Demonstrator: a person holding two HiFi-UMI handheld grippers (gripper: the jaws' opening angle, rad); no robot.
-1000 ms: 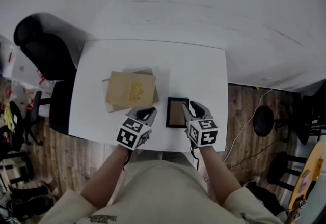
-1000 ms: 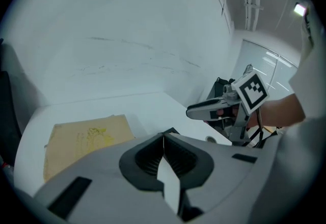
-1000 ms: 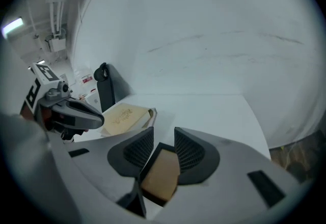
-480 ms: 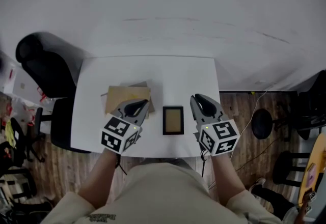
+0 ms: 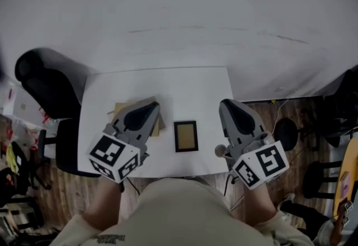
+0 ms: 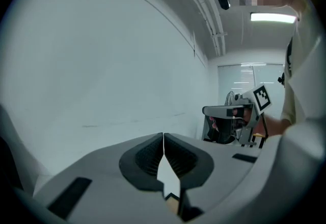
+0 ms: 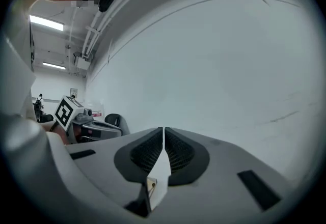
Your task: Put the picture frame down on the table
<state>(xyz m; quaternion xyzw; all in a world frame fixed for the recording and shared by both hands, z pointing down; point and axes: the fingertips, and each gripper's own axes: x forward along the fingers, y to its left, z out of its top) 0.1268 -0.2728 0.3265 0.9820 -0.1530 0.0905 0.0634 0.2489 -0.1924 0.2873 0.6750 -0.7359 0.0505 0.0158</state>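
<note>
Nearest, low in the head view, the left gripper (image 5: 151,106) and the right gripper (image 5: 226,104) are held up above the near edge of the table (image 5: 196,80). Each gripper's own view shows its ribbed pads pressed together with nothing between them, so both are clenched and empty.

Between the two and apart from both, the picture frame (image 5: 185,136) lies flat on the white table, near its near edge. The task looks done.

By its look the frame is small, light and stiff, with a thin dark border round a tan middle. If that middle is glazed it would be fragile and slick, so the border is the safer hold, with the jaws across one long side. Lying flat, it offers little edge, and a corner would probably have to be tipped up first.

The left gripper covers most of a flat brown cardboard thing (image 5: 118,108), and I cannot tell whether it is a box or a stack. The person's body cuts off the table's near edge. What the frame contains is too small to read. Both gripper views look at the bare wall (image 5: 184,10) and show neither table nor frame. A black chair (image 5: 47,80) stands at the far left.
</note>
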